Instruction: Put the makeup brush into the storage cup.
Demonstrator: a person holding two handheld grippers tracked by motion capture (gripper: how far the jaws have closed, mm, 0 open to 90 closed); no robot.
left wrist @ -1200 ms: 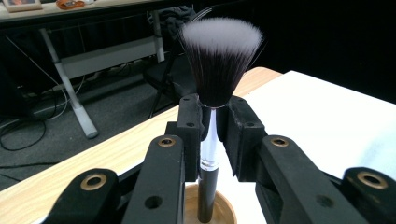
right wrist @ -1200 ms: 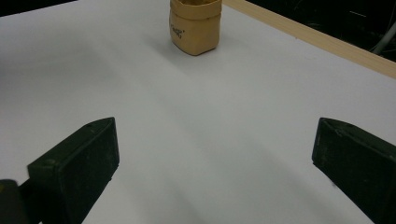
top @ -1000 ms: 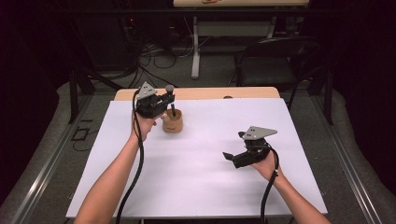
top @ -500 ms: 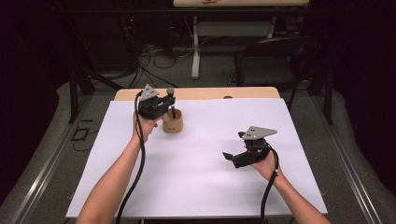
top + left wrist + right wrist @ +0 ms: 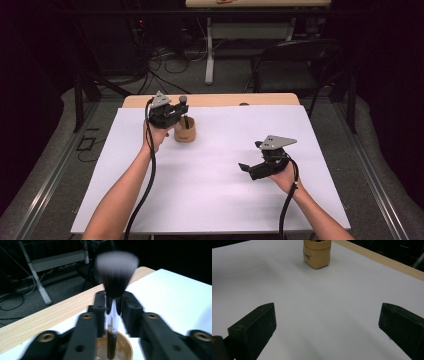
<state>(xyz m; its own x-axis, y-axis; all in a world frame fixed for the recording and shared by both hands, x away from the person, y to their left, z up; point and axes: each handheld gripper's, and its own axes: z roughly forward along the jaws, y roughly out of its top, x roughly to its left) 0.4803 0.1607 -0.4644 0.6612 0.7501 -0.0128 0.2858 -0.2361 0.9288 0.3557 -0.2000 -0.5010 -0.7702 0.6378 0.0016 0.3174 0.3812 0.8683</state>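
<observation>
The left gripper (image 5: 113,315) stands over a small wooden cup (image 5: 184,131) near the far left part of the white table cover (image 5: 225,200). A makeup brush (image 5: 113,302) rises between its two black jaws. The jaws have just been opening a little. In the left gripper view they sit close on either side of the shiny metal collar of the brush, but whether the pads press on it cannot be told from that blurred picture.

The brush stands almost upright, its long axis running top to bottom. Its dark handle goes down into the cup, and its fluffy head, black below and white at the tips, points up above the jaws.

The right gripper (image 5: 325,325) is held low over the near right part of the table cover, well apart from the cup. Its jaws stand wide apart with nothing between them, and they face toward the cup, seen farther off in the right gripper view.
</observation>
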